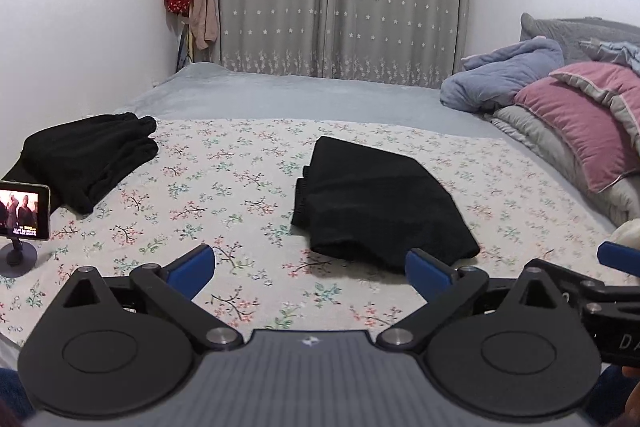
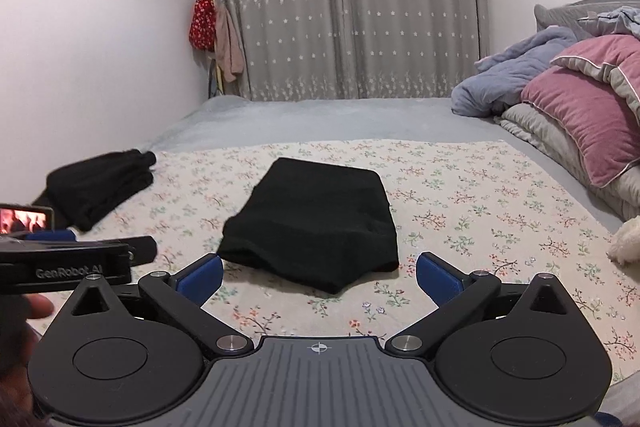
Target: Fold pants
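**Right wrist view: pants folded flat on floral sheet, both grippers empty**

Landmark: floral sheet (image 2: pixel 460 195), spread over the near half of the bed.

- Folded black pants (image 2: pixel 316 219) lie mid-sheet, a compact multi-layer rectangle. Soft knit by the look, so probably light and limp with no stiffness; layers will likely slide apart if lifted by one corner. The near edge looks thickest, where the fold bulges.
- Second black garment (image 2: pixel 100 191) sits bunched at the sheet's far-left edge, well apart from the folded pants. Could be next in line.
- Phone on a stand (image 1: pixel 24 211) at the sheet's left edge, near that bundle. Avoid sweeping it.
- Right gripper (image 2: pixel 318 277): jaws fully spread, nothing between them, just short of the pants' near edge.
- Left gripper (image 1: pixel 310 273): same, wide open and empty, over the sheet, pants ahead and to its right.

Grip judgement: pinch through all layers at two near corners, one gripper each, and lift together.
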### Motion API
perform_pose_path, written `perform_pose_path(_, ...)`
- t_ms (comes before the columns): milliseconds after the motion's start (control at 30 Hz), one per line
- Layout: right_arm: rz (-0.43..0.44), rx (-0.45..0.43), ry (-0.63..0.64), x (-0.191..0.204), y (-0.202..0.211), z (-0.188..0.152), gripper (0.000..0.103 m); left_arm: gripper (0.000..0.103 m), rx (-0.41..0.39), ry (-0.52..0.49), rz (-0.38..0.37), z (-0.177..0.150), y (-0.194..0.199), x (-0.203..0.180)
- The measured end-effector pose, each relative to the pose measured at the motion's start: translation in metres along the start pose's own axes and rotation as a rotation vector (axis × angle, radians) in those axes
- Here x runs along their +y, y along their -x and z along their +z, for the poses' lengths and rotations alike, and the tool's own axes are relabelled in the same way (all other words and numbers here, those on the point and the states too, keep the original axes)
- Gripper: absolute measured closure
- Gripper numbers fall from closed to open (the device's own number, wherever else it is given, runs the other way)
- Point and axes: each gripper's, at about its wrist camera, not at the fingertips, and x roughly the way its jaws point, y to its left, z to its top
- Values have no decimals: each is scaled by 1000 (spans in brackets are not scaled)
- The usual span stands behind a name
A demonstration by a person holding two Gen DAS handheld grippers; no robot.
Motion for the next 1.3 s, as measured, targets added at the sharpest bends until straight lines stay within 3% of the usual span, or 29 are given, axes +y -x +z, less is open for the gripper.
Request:
perform_pose_path(367, -7, -45, -8, -2, -4, -14, 0, 0, -37, -6, 39, -6, 1, 3)
perform_pose_path(1300, -34, -3, -6, -4, -15, -26, 0, 0, -1, -26, -11, -14, -7, -4)
